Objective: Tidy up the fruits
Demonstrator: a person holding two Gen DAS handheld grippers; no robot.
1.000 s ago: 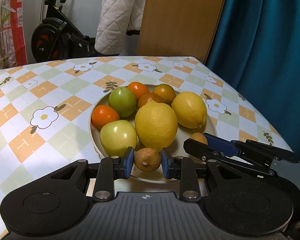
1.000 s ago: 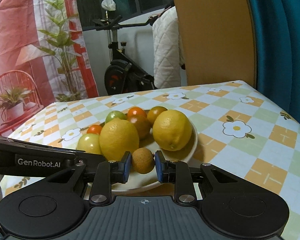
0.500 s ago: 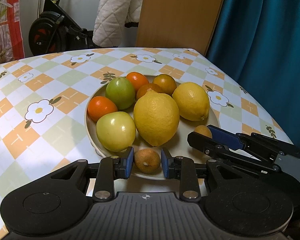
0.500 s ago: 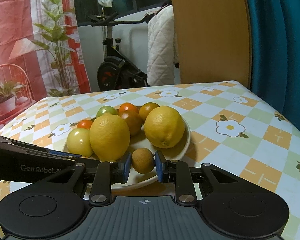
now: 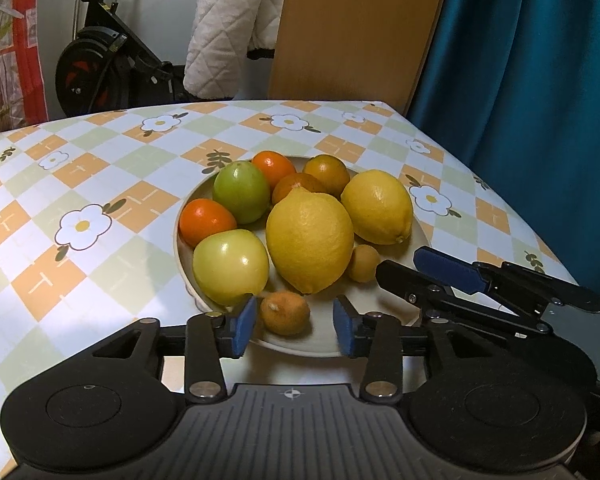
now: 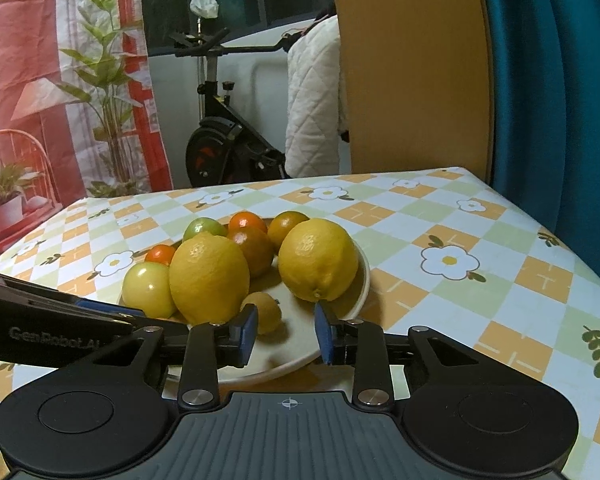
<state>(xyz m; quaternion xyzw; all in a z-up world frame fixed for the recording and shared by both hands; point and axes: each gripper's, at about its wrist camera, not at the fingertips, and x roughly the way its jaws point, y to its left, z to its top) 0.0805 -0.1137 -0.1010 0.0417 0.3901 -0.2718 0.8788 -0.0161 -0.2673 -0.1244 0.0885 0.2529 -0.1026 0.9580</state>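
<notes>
A cream plate (image 5: pixel 300 350) (image 6: pixel 364 276) holds two lemons (image 5: pixel 310 240) (image 6: pixel 318 258), two green fruits (image 5: pixel 230 266), several small oranges (image 5: pixel 206 220) and two small brown fruits. My left gripper (image 5: pixel 295 326) hangs over the plate's near rim, its jaws opening. One brown fruit (image 5: pixel 285 314) lies on the plate between its pads, free of them. My right gripper (image 6: pixel 286 332) (image 5: pixel 400 264) is opening too. The other brown fruit (image 6: pixel 262 312) (image 5: pixel 364 263) rests on the plate beside its left pad, with the right pad well clear.
The table wears a checked flower-print cloth (image 5: pixel 100 208). A teal curtain (image 5: pixel 540 100) hangs close along the table's right edge. Behind the table stand a wooden board (image 5: pixel 352 28), an exercise bike (image 6: pixel 220 136) draped with a white quilted cloth, and potted plants (image 6: pixel 4 200).
Both grippers were shut on a small brown fruit each. Their jaws have now parted, and both fruits lie loose on the plate. Neither hand has shifted noticeably.
</notes>
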